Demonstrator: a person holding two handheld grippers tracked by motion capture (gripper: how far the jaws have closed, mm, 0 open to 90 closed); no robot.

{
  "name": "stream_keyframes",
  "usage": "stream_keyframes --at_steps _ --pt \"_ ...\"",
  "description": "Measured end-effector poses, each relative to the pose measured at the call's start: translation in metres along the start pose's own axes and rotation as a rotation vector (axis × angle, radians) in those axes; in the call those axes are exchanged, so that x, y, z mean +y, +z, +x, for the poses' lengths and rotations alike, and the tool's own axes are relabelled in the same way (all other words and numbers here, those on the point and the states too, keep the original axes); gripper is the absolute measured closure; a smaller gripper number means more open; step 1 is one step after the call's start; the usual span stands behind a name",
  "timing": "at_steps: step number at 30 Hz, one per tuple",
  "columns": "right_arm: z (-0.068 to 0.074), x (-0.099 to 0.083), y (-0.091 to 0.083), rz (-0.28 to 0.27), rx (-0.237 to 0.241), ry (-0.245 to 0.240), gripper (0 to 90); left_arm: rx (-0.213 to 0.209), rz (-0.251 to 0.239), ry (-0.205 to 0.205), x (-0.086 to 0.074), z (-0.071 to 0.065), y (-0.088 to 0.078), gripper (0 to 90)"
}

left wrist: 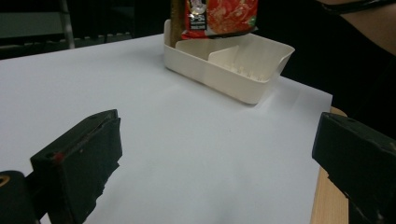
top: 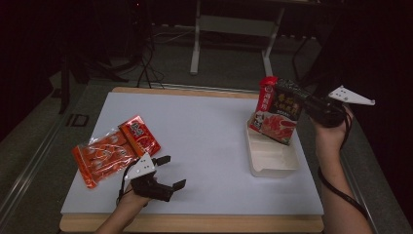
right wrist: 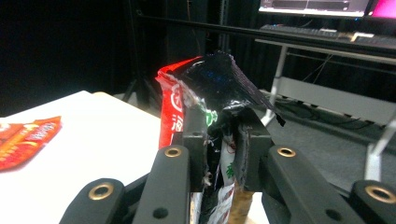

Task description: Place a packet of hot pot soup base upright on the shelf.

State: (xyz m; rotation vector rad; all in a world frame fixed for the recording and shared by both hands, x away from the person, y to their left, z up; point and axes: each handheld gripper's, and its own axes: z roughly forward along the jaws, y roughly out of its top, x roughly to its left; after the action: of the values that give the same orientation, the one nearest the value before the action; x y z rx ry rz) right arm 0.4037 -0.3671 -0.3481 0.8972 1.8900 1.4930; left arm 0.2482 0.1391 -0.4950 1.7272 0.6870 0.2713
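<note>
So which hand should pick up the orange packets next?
Left. The left gripper is open, empty and beside the orange packets. The right gripper is clamped on the noodle packet over the white tray.

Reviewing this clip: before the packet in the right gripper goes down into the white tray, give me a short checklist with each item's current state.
1. Grip on the noodle packet: the right gripper pinches its top edge between both pads. ok.
2. Packet over the white tray: its lower end hangs over the tray's far part. ok.
3. Tray space: the near compartment looks empty; the far one is hidden behind the packet. cannot tell.
4. Left gripper out of the way: jaws open, nothing between them, low over the white sheet, well away from the tray. ok.
5. Remaining orange packets: lying flat at the sheet's left edge, beside the left gripper. ok.
</note>
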Motion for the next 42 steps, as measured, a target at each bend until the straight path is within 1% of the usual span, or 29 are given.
stream_keyframes --at_steps 2,4,6,8,10,12,14,16,17,18,20,22,24,27,28,29,32,33,36,37,38,39,40,41,42 --pt "-0.002 -0.001 0.003 0.009 0.004 -0.013 76.8 -0.003 0.002 -0.002 -0.001 0.0 0.0 2.3" --pt "-0.005 -0.004 0.007 0.017 0.017 -0.012 76.8 -0.003 0.007 -0.001 -0.001 0.0 0.0 2.3" --pt "-0.006 -0.006 0.01 0.034 0.02 -0.021 76.8 0.0 0.004 -0.002 -0.002 0.001 0.0 2.3" --pt "-0.006 -0.009 0.013 0.038 0.03 -0.028 76.8 -0.002 0.005 -0.006 -0.003 0.001 0.0 2.3" --pt "-0.008 -0.012 0.016 0.04 0.043 -0.038 76.6 0.003 0.011 0.003 -0.003 0.001 0.001 2.3" --pt "-0.009 -0.015 0.02 0.047 0.062 -0.032 76.2 0.002 0.019 0.022 -0.004 0.001 0.001 2.3" --pt "-0.009 -0.017 0.022 0.054 0.077 -0.041 76.2 0.004 0.016 0.024 -0.004 0.0 0.001 2.3" --pt "-0.009 -0.02 0.024 0.053 0.093 -0.038 75.7 0.002 0.014 0.021 -0.003 0.0 0.001 2.3" --pt "-0.009 -0.021 0.024 0.052 0.098 -0.044 75.6 0.005 0.011 0.022 -0.003 0.0 0.001 2.3" --pt "-0.009 -0.022 0.025 0.046 0.115 -0.049 75.3 0.004 0.009 0.018 -0.003 0.0 0.001 2.3" --pt "-0.009 -0.025 0.025 0.046 0.122 -0.053 75.2 -0.001 0.009 0.013 -0.004 0.001 0.001 2.3" --pt "-0.01 -0.027 0.026 0.038 0.147 -0.05 74.8 -0.001 0.008 0.014 -0.004 0.0 0.001 2.3" --pt "-0.008 -0.029 0.027 0.046 0.152 -0.053 74.6 -0.001 0.008 0.014 -0.004 0.0 0.002 2.3" --pt "-0.008 -0.033 0.029 0.055 0.164 -0.039 74.1 -0.003 0.004 0.009 -0.004 0.001 0.002 2.3" --pt "-0.009 -0.035 0.03 0.055 0.172 -0.023 73.7 -0.004 0.005 0.008 -0.004 0.001 0.002 2.3" --pt "-0.009 -0.037 0.03 0.056 0.17 -0.008 73.4 -0.006 0.006 0.008 -0.004 0.001 0.002 2.3" --pt "-0.008 -0.041 0.031 0.057 0.175 0.016 72.4 -0.004 0.01 0.01 -0.005 0.001 0.002 2.3" --pt "-0.008 -0.042 0.031 0.058 0.173 0.013 72.3 -0.002 0.009 0.011 -0.005 0.001 0.002 2.3" --pt "-0.008 -0.044 0.03 0.053 0.162 0.033 72.1 -0.004 0.009 0.014 -0.005 0.0 0.002 2.3" --pt "-0.008 -0.045 0.029 0.049 0.152 0.038 72.1 -0.004 0.008 0.014 -0.005 0.0 0.001 2.3" --pt "-0.008 -0.048 0.029 0.048 0.151 0.049 72.1 -0.005 0.008 0.014 -0.005 0.0 0.001 2.3" --pt "-0.008 -0.051 0.029 0.054 0.154 0.05 72.1 -0.005 0.007 0.012 -0.005 0.0 0.001 2.3" --pt "-0.008 -0.056 0.029 0.074 0.151 0.044 71.9 -0.004 0.006 0.012 -0.005 0.0 0.0 2.3" --pt "-0.009 -0.059 0.029 0.077 0.153 0.049 71.6 -0.002 0.005 0.01 -0.005 0.0 0.0 2.3" --pt "-0.01 -0.063 0.028 0.061 0.156 0.064 70.6 -0.002 0.003 0.007 -0.005 0.001 0.0 2.3"
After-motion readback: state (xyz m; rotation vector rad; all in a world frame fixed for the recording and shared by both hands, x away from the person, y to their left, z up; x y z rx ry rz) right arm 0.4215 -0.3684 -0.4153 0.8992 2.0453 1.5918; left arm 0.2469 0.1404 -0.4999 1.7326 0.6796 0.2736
